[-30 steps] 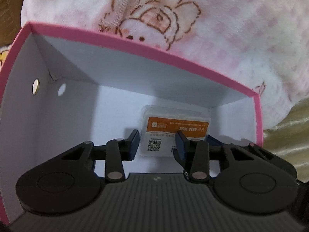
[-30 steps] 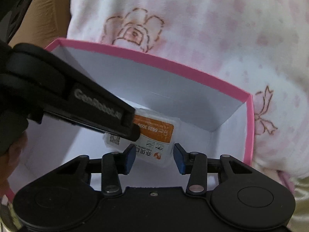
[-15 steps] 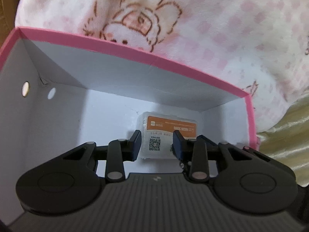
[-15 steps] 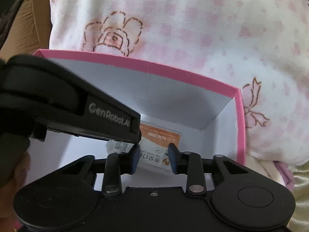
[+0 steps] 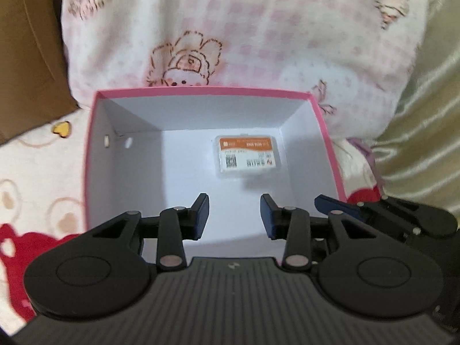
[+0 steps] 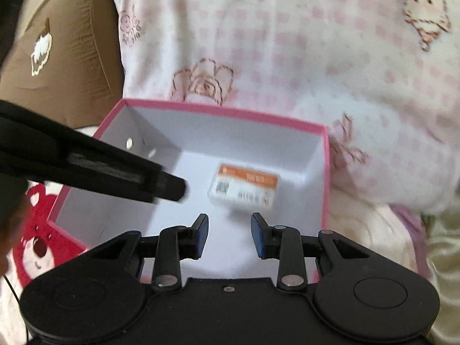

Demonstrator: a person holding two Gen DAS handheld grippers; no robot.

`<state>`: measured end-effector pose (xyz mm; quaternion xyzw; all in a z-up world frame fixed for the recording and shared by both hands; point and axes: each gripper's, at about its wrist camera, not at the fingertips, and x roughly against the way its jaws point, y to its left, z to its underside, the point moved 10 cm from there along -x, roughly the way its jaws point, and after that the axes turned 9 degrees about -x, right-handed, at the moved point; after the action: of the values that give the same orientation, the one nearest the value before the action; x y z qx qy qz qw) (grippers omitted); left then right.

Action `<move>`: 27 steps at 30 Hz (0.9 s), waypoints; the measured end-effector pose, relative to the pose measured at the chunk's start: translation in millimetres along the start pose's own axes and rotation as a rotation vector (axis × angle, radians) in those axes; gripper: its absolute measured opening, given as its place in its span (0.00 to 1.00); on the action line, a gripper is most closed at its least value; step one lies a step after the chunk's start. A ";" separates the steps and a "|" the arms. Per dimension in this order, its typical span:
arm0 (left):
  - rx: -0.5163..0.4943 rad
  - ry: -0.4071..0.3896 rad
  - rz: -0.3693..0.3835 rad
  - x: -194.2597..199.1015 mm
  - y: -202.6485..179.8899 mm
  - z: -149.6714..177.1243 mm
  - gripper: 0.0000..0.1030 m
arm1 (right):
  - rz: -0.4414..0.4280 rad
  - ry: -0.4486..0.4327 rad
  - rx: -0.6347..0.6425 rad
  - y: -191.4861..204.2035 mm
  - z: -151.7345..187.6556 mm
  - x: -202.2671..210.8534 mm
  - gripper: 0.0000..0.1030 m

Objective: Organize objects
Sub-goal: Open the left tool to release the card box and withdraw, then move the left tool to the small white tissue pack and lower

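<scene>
The left hand-held gripper hangs above the near edge of the pink box, tilted down toward its white floor, its blue-padded fingers spread apart with nothing between them. The right hand-held gripper sits just beside it at a similar downward angle, also spread wide and empty; from the left wrist view its blue fingertip shows at the right, over the box's right wall. In the right wrist view the left gripper's black body crosses the frame from the left, blurred, reaching over the box's left side. The small clear packet with an orange label lies flat on the box floor toward the far right corner, well clear of both sets of fingers; its print is too soft to read. The box rests on a bed, with a pink checked blanket bunched behind it and a brown cushion to the far left.
</scene>
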<state>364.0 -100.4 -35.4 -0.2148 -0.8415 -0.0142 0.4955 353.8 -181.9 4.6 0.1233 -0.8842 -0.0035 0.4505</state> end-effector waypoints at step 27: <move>-0.093 -0.029 -0.010 171.3 -37.1 99.0 0.64 | -0.066 -0.020 0.107 52.1 87.5 166.3 0.74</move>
<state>196.7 -51.1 65.2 -0.2335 -0.8482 -0.0528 0.4726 179.1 -177.3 91.1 0.1763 -0.8831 0.0279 0.4339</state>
